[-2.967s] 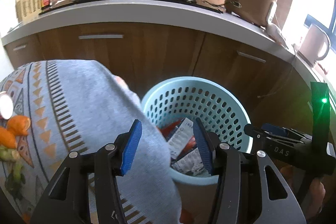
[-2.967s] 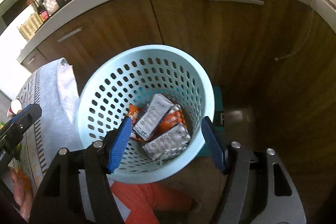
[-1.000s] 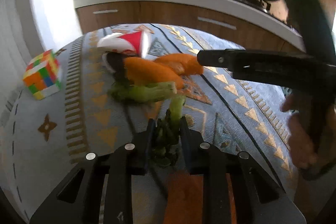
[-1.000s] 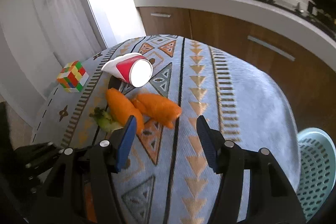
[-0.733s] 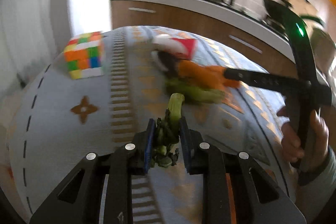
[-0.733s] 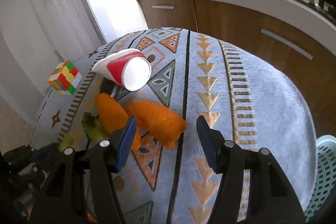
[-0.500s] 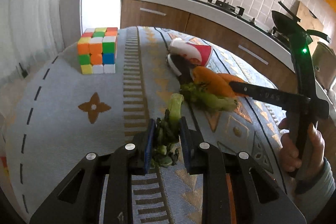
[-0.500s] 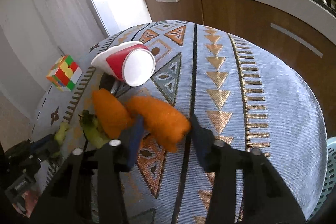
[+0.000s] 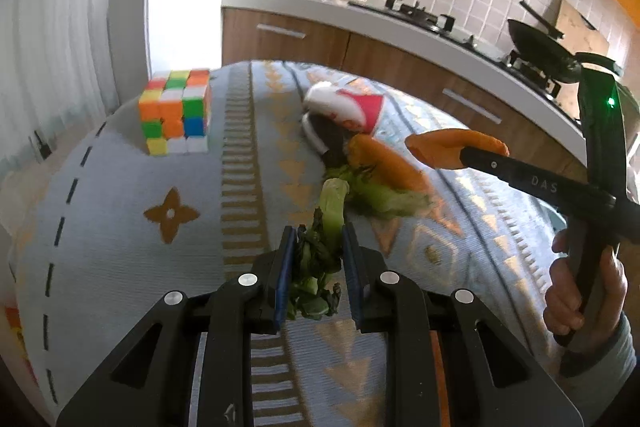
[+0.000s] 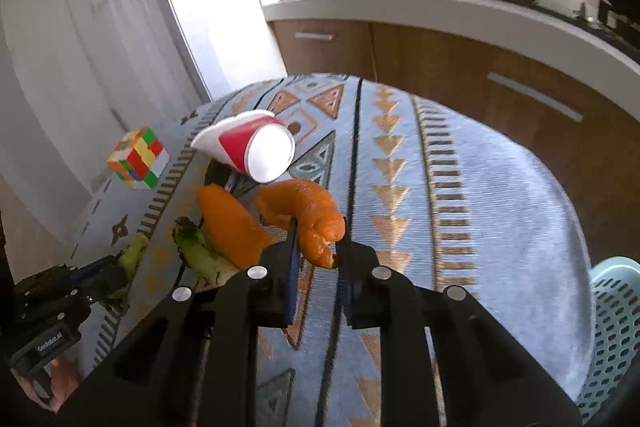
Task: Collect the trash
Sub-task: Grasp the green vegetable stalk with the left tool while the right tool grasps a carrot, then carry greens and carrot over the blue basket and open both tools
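Left wrist view: the left gripper [image 9: 318,263] pinches a leafy green stalk [image 9: 324,247], stem pointing away over the table — leaves partly hidden between the pads.

Right wrist view: the right gripper [image 10: 316,267], jaws closing, clasps a curved orange peel [image 10: 306,215] — far end pointing left, above the tablecloth [image 10: 480,207].

Woven matt tablecloth [image 10: 480,187], glossy paper cup [image 10: 248,147], perforated plastic basket [image 10: 612,307].

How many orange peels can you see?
2. One peel is pinched in the closing right gripper, lifted off the cloth; the other lies on the greens. More may be hidden.
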Tool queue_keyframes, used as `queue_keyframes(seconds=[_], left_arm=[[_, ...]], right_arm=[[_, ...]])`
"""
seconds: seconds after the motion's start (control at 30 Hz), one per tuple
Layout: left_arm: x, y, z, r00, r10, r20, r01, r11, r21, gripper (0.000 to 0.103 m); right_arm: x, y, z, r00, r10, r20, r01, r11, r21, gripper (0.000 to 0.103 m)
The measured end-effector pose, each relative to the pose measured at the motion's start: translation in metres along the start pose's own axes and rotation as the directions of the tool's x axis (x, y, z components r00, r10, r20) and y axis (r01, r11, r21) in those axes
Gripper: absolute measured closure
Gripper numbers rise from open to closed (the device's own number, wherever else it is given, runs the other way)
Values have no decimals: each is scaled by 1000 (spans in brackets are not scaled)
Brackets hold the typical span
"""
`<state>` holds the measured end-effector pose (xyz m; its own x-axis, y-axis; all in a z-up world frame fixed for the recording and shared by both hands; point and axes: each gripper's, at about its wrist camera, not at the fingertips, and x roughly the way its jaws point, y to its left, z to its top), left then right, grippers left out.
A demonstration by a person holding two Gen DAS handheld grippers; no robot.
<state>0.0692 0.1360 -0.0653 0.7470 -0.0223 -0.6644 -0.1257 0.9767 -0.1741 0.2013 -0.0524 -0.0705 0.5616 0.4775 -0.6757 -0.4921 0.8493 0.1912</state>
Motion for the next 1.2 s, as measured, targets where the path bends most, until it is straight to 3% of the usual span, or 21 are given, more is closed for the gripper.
queue_keyframes(seconds=[0.3, 0.63, 0.97, 1.2], left_arm=[[-27, -42, 25, 994, -84, 70, 80, 995, 52, 81], [-29, -137, 47, 972, -223, 72, 209, 964, 161, 81], [2, -250, 35, 938, -344, -42, 342, 900, 271, 81], [32, -306, 11, 922, -358, -147, 387, 861, 330, 81]], right_arm=[[-75, -26, 0, 988, -81, 134, 78, 997, 29, 88], [-160, -82, -16, 941, -254, 224, 231, 965, 121, 88], [-222, -166, -68, 880, -441, 173, 380, 875, 299, 88], [-239, -217, -110, 864, -495, 92, 422, 812, 404, 88]])
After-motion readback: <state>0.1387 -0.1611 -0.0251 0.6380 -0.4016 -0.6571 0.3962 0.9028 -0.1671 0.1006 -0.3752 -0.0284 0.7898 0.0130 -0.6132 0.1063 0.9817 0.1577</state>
